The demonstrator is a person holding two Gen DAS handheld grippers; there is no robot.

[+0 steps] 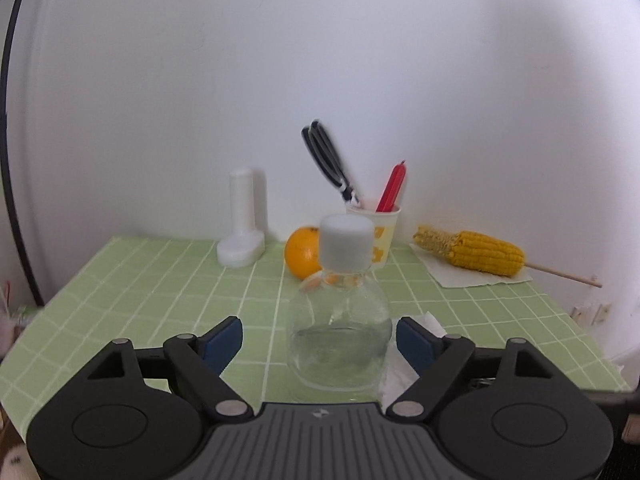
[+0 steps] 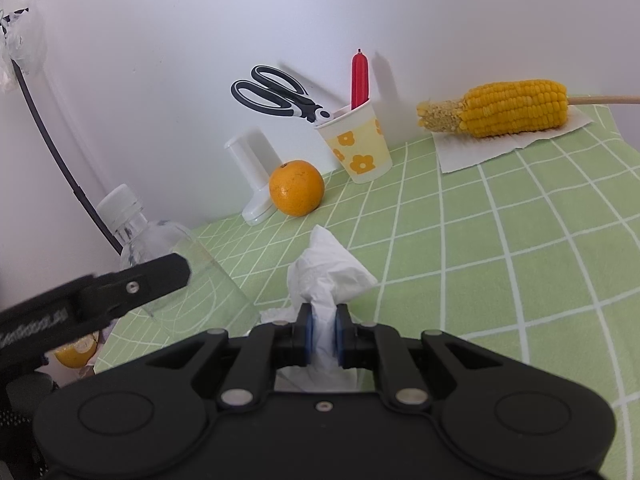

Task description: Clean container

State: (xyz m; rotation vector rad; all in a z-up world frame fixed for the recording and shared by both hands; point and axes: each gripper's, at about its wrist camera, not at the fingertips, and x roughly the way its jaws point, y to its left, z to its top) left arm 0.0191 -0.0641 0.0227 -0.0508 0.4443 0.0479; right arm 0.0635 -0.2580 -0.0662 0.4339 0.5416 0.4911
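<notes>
A clear plastic bottle (image 1: 340,336) with a white cap stands upright on the green checked table. My left gripper (image 1: 320,340) is open, its blue-padded fingers on either side of the bottle's body without touching it. The bottle also shows at the left of the right wrist view (image 2: 160,248), with a left finger (image 2: 132,288) in front of it. My right gripper (image 2: 323,334) is shut on a crumpled white tissue (image 2: 328,272), held just right of the bottle. The tissue's edge shows in the left wrist view (image 1: 404,372).
At the back by the white wall stand a white plastic holder (image 1: 242,224), an orange (image 1: 303,252), a flowered paper cup (image 1: 378,236) with black scissors and a red pen, and a corn cob (image 1: 472,252) on a stick on a paper napkin. A black cable (image 2: 52,152) hangs at left.
</notes>
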